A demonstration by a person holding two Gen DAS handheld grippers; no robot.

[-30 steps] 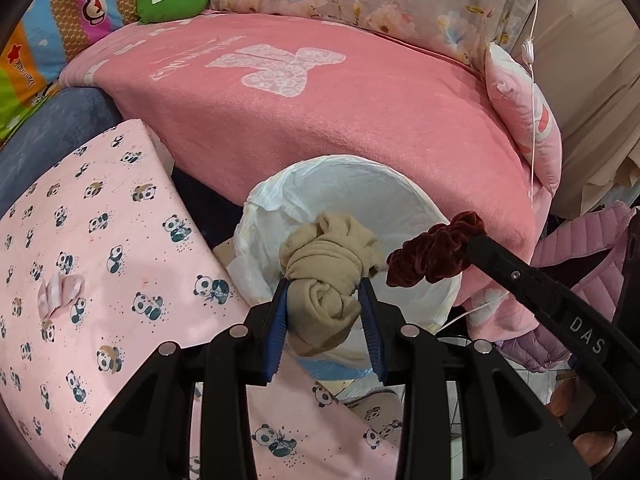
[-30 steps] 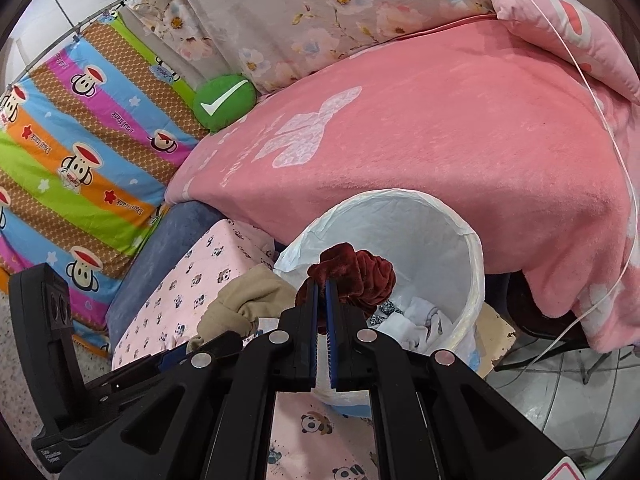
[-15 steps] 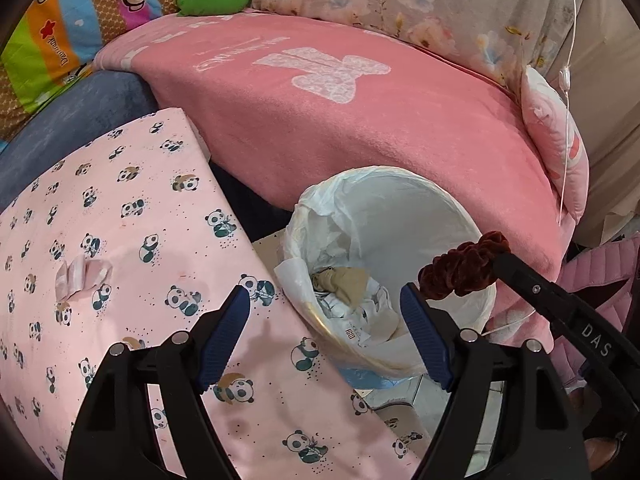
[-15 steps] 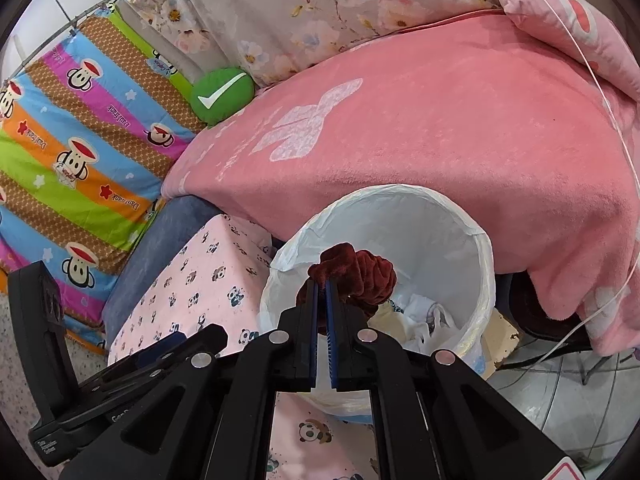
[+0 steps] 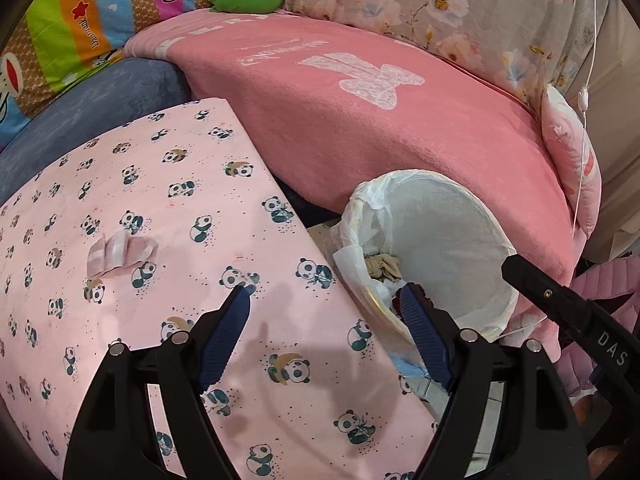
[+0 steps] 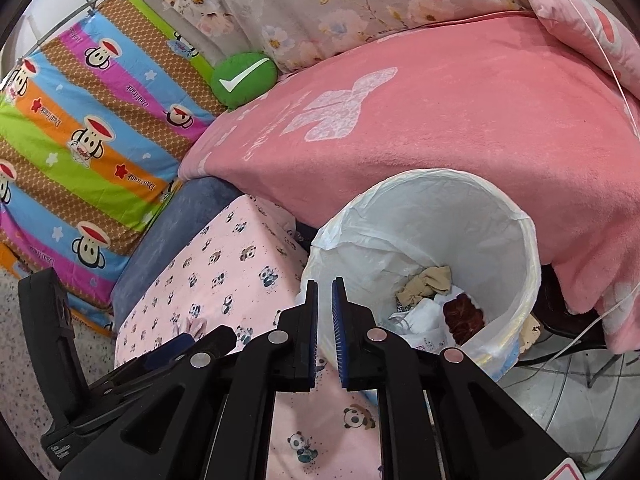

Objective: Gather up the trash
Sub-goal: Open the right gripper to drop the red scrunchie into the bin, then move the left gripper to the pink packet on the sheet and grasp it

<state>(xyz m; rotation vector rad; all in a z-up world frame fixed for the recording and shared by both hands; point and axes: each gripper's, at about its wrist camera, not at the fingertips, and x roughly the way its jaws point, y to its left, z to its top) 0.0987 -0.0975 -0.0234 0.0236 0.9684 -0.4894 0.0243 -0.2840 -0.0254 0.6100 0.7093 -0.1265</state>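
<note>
My left tongs (image 5: 324, 334) were matte black plastic with ribbed blue pads (image 5: 224, 340) and round silver screws. My right tongs (image 6: 325, 332) matched them, and their black arm bore white letters, "DAS".

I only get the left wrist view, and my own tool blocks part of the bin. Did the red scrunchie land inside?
Observer: Yes. The right wrist view shows the scrunchie lying in the bin, next to the tan cloth.
Operator: Is the right tool empty, then?
Observer: It is. The right tool has just been opening; its jaws stand slightly apart with nothing between them.
</note>
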